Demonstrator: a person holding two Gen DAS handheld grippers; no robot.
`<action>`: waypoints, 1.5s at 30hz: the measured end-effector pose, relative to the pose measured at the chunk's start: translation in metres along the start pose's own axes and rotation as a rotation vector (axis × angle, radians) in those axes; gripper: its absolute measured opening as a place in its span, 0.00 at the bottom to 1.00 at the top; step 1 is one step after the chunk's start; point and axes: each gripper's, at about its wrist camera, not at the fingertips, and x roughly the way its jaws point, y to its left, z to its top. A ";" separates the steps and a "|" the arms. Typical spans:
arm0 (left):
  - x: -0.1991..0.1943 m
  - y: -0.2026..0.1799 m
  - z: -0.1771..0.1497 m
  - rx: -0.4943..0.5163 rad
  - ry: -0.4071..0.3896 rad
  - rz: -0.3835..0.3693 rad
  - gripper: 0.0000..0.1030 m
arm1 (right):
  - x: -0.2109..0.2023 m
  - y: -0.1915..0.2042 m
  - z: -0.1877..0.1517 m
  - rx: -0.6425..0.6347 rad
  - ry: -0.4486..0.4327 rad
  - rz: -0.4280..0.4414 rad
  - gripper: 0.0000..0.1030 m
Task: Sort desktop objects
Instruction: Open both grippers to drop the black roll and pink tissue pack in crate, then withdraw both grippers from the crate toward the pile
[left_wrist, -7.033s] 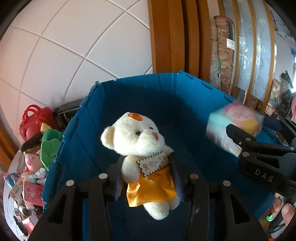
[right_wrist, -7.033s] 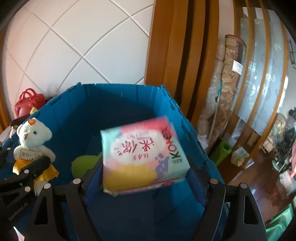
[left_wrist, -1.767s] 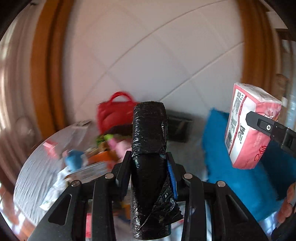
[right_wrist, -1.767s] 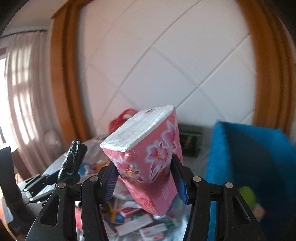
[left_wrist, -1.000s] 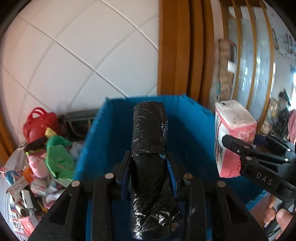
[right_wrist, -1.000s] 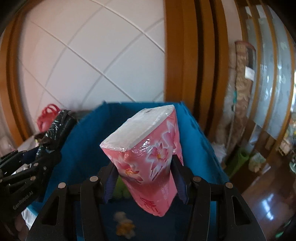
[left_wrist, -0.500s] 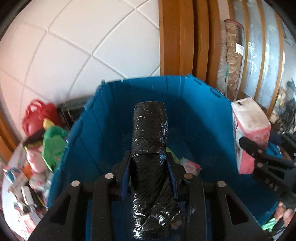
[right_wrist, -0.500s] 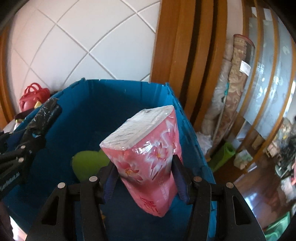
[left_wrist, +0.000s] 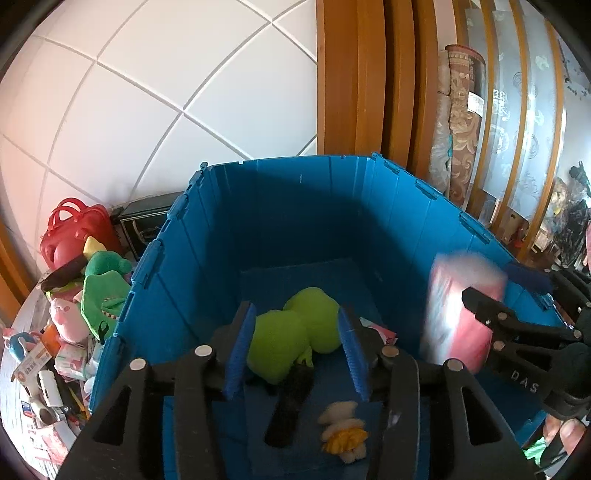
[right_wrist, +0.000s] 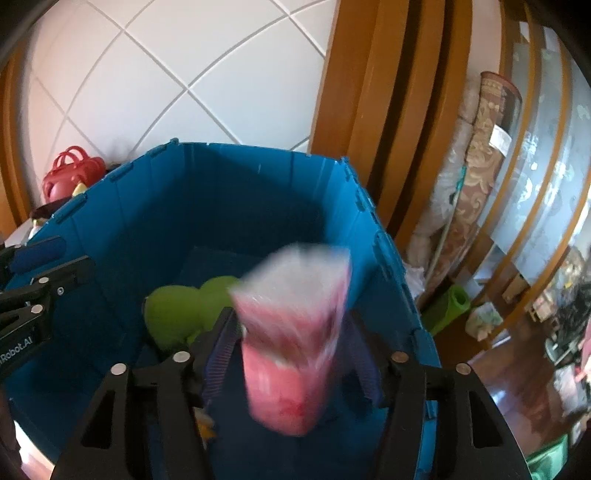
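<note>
Both grippers hover over the blue bin (left_wrist: 177, 295). My left gripper (left_wrist: 295, 310) has its jaws opening with nothing between them. The black bag roll (left_wrist: 291, 402) lies on the bin floor below, beside a green plush (left_wrist: 295, 343) and a small teddy bear (left_wrist: 341, 424). My right gripper (right_wrist: 291, 321) is opening too. The pink tissue pack (right_wrist: 291, 339) is a blur between its pads, which stand clear of it on both sides. In the left wrist view the same pack (left_wrist: 458, 317) shows at the right gripper's (left_wrist: 480, 306) tips.
Left of the bin, a table holds a red basket (left_wrist: 74, 232), plush toys (left_wrist: 99, 295), several packets (left_wrist: 40, 369) and a black box (left_wrist: 144, 221). A wooden door frame (left_wrist: 369, 92) and a rolled carpet (left_wrist: 458, 110) stand behind. A person's fingers (left_wrist: 561, 435) show at lower right.
The left jaws have spread and the black roll has dropped out of them onto the bin floor. The right jaws have widened and the pink pack is slipping down, blurred.
</note>
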 end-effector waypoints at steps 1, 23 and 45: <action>0.000 -0.001 0.000 0.007 -0.003 0.003 0.45 | 0.000 0.001 0.000 -0.006 0.003 0.001 0.71; -0.003 -0.005 -0.002 0.027 -0.033 0.013 0.45 | -0.004 0.005 -0.003 -0.017 -0.044 -0.004 1.00; -0.099 0.074 -0.028 -0.096 -0.253 0.111 0.80 | -0.039 0.026 -0.003 0.090 -0.150 0.112 1.00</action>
